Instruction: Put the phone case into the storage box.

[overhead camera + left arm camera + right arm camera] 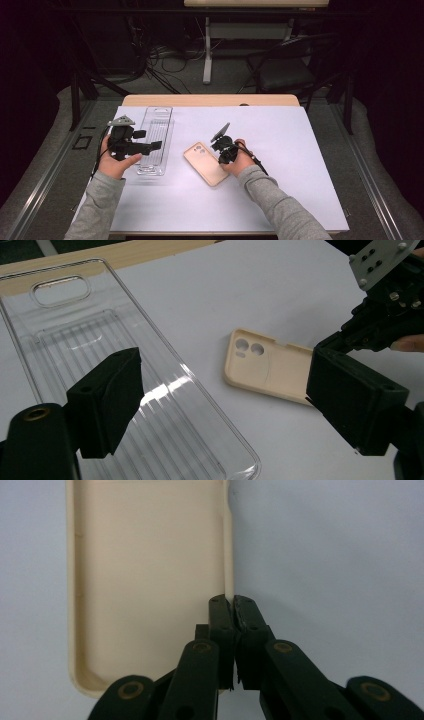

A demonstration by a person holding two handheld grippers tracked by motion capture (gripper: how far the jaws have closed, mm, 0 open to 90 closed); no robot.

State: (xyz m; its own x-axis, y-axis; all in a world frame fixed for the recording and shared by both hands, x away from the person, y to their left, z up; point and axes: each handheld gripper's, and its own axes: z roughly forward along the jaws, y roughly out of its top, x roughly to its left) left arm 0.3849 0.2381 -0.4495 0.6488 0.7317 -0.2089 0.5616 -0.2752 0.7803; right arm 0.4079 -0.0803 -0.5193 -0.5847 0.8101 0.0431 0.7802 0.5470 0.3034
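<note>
A beige phone case (205, 162) (270, 365) lies hollow side up on the white sheet near the table's middle. My right gripper (220, 159) (232, 602) is shut on the case's right rim (229, 555), jaws pressed together over the thin wall. A clear ribbed plastic tray (156, 135) (75, 325) lies left of it. My left gripper (149, 140) (225, 400) hovers open over the tray's near end, one jaw above the tray and the other above the sheet, with nothing pinched. In the left gripper view the right gripper (385, 315) stands at the far right.
A white sheet (290, 150) covers most of the wooden table (210, 100). Beyond the far edge stand a dark chair (285, 70), a table leg and cables on the floor. Bare sheet stretches to the right and front.
</note>
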